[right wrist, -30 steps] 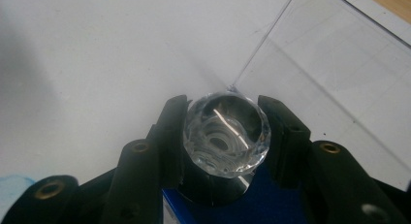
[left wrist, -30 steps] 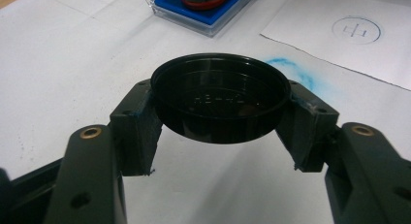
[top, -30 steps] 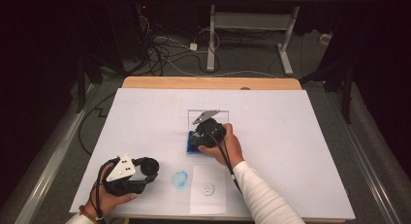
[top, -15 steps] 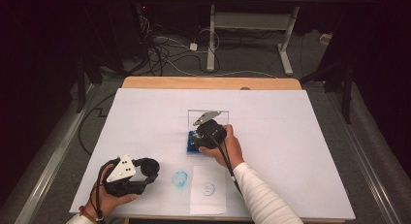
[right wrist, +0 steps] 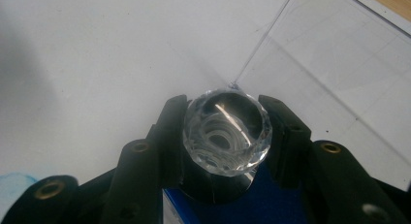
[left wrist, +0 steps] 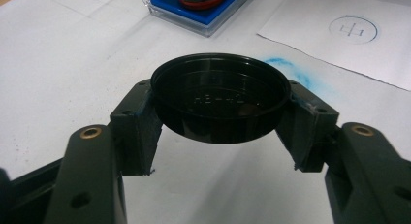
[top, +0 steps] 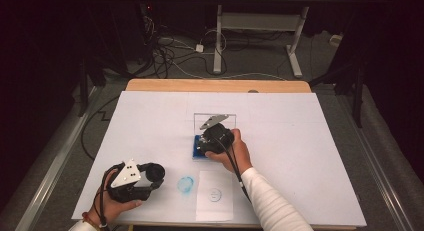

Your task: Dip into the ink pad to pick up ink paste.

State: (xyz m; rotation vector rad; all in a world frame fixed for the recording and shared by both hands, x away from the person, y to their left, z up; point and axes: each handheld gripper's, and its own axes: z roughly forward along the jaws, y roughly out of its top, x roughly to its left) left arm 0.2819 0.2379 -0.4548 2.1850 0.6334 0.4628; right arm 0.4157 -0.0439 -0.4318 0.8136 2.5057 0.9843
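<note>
Gripping a faceted clear knob (right wrist: pixel 227 136), the right gripper (right wrist: pixel 225 132) has both jaws closed on its sides; the knob tops a dark body standing on a blue pad (top: pixel 197 150) near the middle of the table (top: pixel 310 141), beside an upright clear lid (right wrist: pixel 339 78). Left gripper (left wrist: pixel 220 112), near the front-left corner, clamps a round black cap (left wrist: pixel 220 98) by its rim, clear of the surface. Beside it, a blue smudge (top: pixel 186 184), then a paper sheet (top: pixel 215 192) bearing a circled mark along the front edge.
</note>
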